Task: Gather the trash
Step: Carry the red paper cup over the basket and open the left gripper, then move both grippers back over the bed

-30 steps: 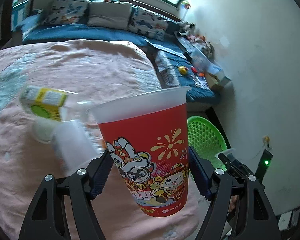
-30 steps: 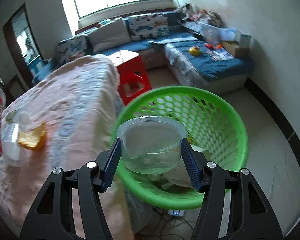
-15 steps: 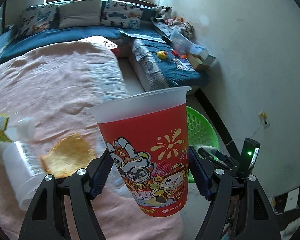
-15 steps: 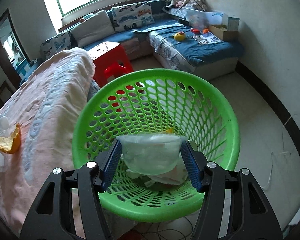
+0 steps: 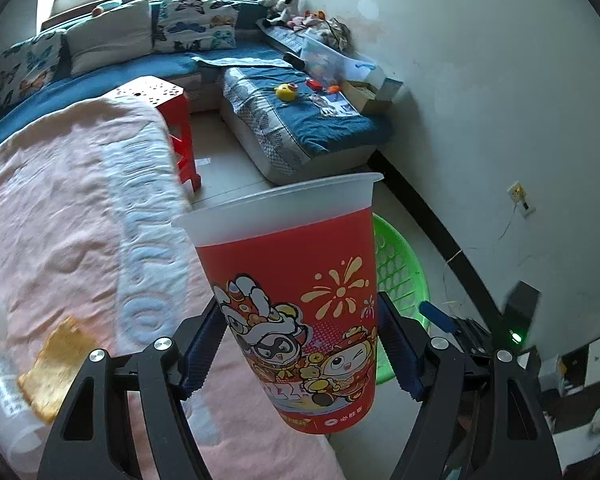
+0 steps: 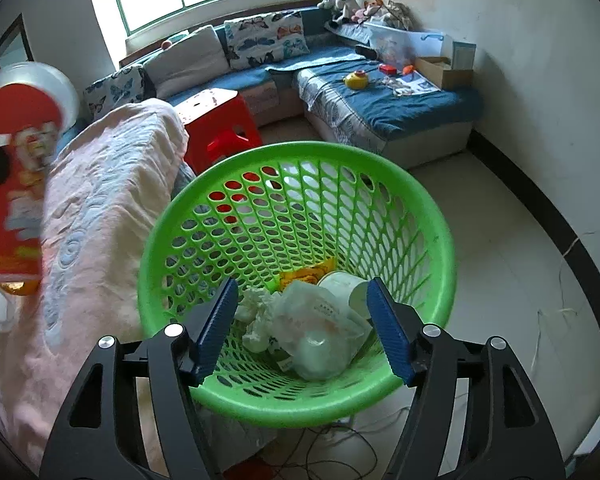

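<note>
My left gripper [image 5: 300, 344] clamps the red cup [image 5: 296, 308]; my right gripper [image 6: 302, 328], empty, is opening above the green basket [image 6: 440, 240], cup at nine o'clock.

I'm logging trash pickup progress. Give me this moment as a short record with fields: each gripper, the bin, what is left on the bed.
left gripper: shut on red cartoon cup, held upright
right gripper: jaws opening, nothing between them, above green basket
basket contents: clear plastic tub, crumpled tissue, white cup, yellow wrapper
left on pink blanket: orange peel, white bottle
</note>
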Demonstrator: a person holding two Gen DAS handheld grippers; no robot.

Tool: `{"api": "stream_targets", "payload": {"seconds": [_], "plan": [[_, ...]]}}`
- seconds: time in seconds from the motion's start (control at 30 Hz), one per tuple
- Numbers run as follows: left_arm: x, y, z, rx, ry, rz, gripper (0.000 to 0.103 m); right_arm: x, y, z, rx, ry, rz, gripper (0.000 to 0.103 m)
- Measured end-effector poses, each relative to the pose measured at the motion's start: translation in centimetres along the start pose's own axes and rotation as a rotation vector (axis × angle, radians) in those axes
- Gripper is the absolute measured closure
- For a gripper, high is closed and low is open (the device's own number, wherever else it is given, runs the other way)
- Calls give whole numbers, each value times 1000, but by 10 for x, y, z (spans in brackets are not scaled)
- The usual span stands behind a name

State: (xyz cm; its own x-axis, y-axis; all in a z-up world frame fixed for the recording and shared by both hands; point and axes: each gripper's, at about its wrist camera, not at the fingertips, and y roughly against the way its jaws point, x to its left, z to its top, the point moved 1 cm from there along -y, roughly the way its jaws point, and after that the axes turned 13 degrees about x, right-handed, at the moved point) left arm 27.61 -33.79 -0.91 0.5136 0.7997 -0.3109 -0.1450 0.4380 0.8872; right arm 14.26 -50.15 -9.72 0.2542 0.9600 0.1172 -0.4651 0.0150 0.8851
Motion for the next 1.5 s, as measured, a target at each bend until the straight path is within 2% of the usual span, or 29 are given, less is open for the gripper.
{"api": "stream_targets", "payload": {"seconds": [0.2,0.57,0.67,0.8,1.0,1.2,1.5], "plan": [[-24,-31,16,31,-60,20,32,-8,15,-12,-20,-18,9,34],[-45,-76,27,84,-110,27,31,-20,29,-32,-25,-53,31,34],[-45,-82,30,91,-113,4,24,-20,30,-36,-25,-58,36,34],[-41,-83,28,85,-103,-20,21,-19,31,-40,-23,-54,35,34],[-31,-61,12,51,-116,11,21,-10,41,-45,-35,-39,50,34],[-16,-27,-10,-8,-144,100,21,16,52,-50,-47,13,85,34],[21,21,-48,-62,-123,179,21,76,57,-48,-40,133,164,34]]}}
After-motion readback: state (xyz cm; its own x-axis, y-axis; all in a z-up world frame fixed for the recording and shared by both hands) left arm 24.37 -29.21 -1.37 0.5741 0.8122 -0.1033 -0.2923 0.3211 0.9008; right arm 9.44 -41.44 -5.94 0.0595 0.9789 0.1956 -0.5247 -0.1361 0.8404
